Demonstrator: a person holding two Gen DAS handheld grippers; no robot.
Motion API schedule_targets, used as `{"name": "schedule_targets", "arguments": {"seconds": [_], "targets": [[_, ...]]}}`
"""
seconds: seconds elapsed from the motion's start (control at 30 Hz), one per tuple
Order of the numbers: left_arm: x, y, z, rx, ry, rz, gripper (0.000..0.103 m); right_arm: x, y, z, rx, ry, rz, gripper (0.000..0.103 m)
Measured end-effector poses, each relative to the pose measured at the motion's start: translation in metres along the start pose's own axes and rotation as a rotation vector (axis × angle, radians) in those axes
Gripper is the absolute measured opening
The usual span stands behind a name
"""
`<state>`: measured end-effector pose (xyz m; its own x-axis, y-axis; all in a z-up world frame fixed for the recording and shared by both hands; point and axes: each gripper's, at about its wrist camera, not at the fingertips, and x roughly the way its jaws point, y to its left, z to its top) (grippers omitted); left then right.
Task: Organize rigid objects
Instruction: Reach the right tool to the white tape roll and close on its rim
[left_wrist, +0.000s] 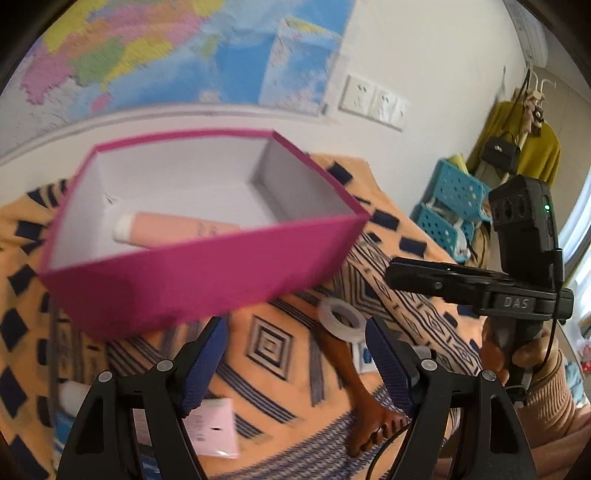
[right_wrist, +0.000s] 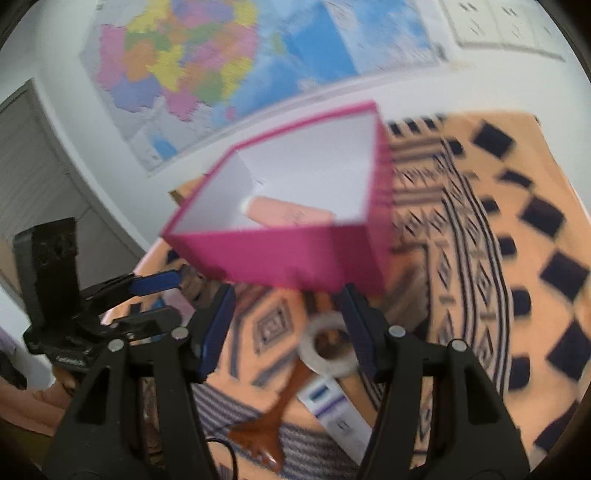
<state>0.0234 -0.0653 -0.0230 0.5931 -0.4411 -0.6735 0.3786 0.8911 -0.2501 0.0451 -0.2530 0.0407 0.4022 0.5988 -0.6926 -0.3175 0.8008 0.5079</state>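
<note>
Landmark: magenta box (left_wrist: 207, 273).

Left gripper (left_wrist: 295, 358): jaws spread wide, nothing between the blue pads (left_wrist: 205, 363), hovering just short of the box's near wall. Beneath it, nearer than the box: white card with barcode (left_wrist: 216, 428) on the patterned orange cloth (left_wrist: 273, 347), plus a white rounded item (left_wrist: 74, 395) at the left, too blurred to identify.

Right gripper (right_wrist: 290, 328): likewise spread, released, nothing gripped, tips just short of the box's near wall. Under it, nearer than the box: wooden back-scratcher (right_wrist: 280, 406) with claw end toward the camera, white-and-blue flat box (right_wrist: 334, 410) beside its handle, white tape roll (right_wrist: 327, 349) lying over the handle. Tape roll (left_wrist: 341, 319) also seen from the left wrist, just right of the box's near corner.

Box open-topped, white inside, sits on the cloth toward the wall. Inside it: peach tube with white cap (left_wrist: 170, 230), lying flat near the near wall, probably touching the floor only; motion blur limits detail. Same tube (right_wrist: 291, 216) confirmed from the right wrist.

Behind the box: wall map (left_wrist: 177, 48), wall sockets (left_wrist: 373, 99). Far right of the box: blue perforated baskets (left_wrist: 447, 206).
</note>
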Motion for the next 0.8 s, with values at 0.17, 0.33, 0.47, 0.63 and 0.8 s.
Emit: {"name": "schedule_targets", "arguments": {"seconds": [0.17,0.33,0.47,0.63,0.8], "targets": [[0.023,-0.011,-0.005,0.008,0.048,-0.011,0.079,0.012,-0.020,-0.017,0.054,0.045,-0.022,0.061],[0.039,-0.017,-0.008,-0.003,0.081,-0.023,0.076,0.025,-0.031,-0.025,0.083,0.077,-0.038,0.061],[0.050,-0.018,-0.010,-0.008,0.113,-0.039,0.068,0.036,-0.037,-0.028,0.090,0.100,-0.053,0.060],[0.060,-0.016,-0.011,-0.021,0.150,-0.051,0.055,0.047,-0.042,-0.030,0.090,0.127,-0.068,0.049],[0.064,-0.018,-0.010,-0.018,0.162,-0.063,0.046,0.053,-0.041,-0.030,0.054,0.140,-0.087,0.042]]}}
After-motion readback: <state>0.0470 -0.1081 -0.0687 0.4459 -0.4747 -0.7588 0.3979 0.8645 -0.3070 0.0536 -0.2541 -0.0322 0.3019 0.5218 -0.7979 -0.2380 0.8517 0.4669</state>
